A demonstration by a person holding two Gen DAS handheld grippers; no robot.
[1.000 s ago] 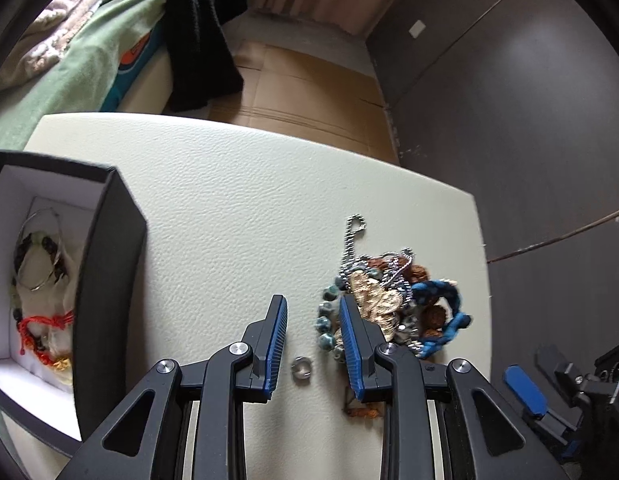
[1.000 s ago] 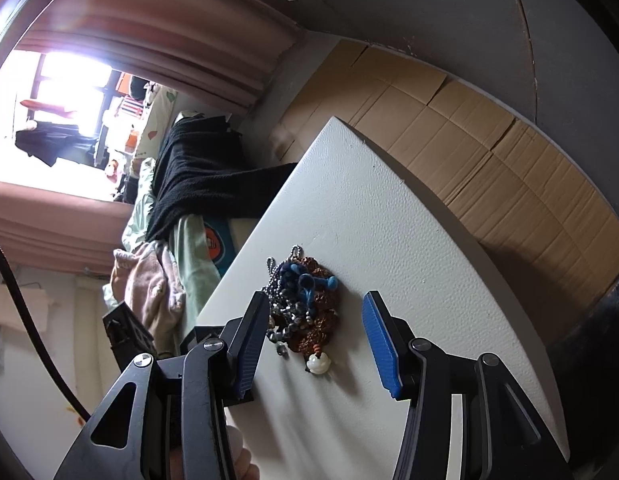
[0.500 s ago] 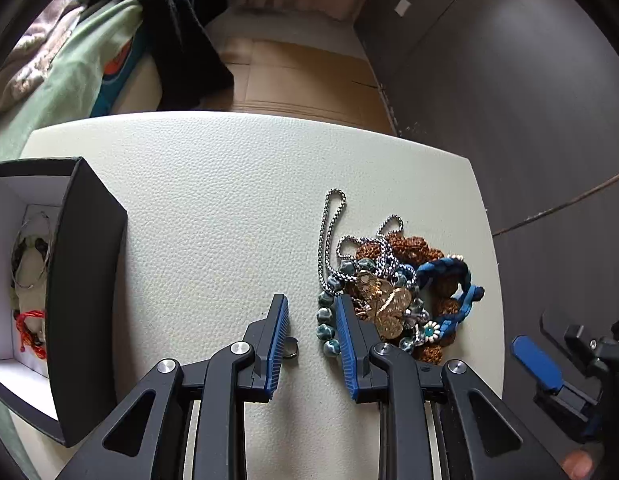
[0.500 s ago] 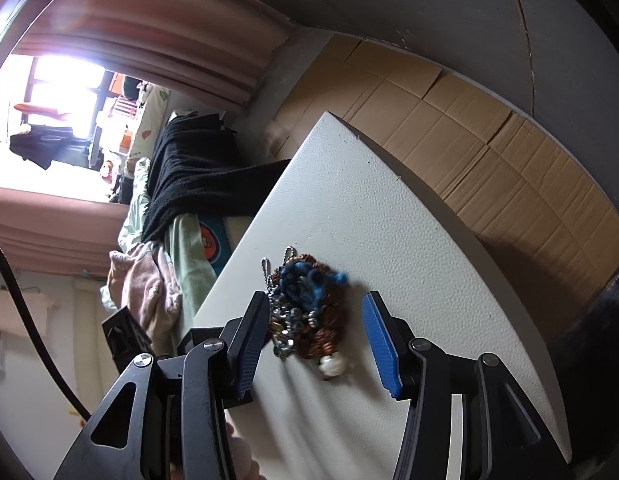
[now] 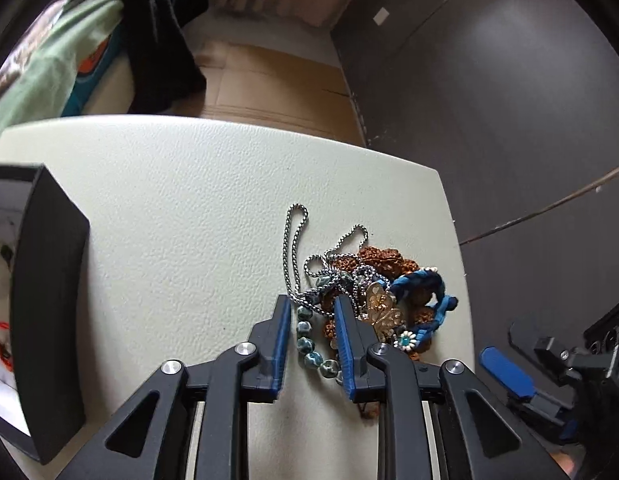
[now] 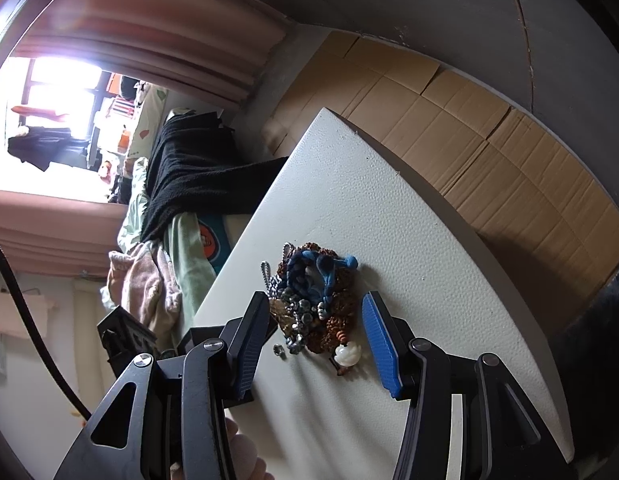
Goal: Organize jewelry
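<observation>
A tangled jewelry pile point(image 5: 369, 284) lies on the white table: a silver chain point(image 5: 293, 240), a green bead bracelet point(image 5: 311, 344), brown seed beads, a gold filigree piece point(image 5: 383, 308) and a blue braided cord point(image 5: 425, 280). My left gripper point(image 5: 311, 308) is partly open, its fingers straddling the bead bracelet and chain at the pile's left edge. The pile also shows in the right wrist view point(image 6: 313, 288). My right gripper point(image 6: 315, 312) is open around it, above the table. A small silver ring point(image 6: 278, 349) lies beside the pile.
A black jewelry box point(image 5: 49, 300) with a white lining stands at the table's left and holds a few pieces. The table edge point(image 5: 449, 216) is close right of the pile. Clothes lie on a bed point(image 6: 165, 208) beyond the table. Cardboard covers the floor.
My left gripper has moved right from the small ring to the pile and narrowed around the bead bracelet. My right gripper has come closer to the pile and stays open.
</observation>
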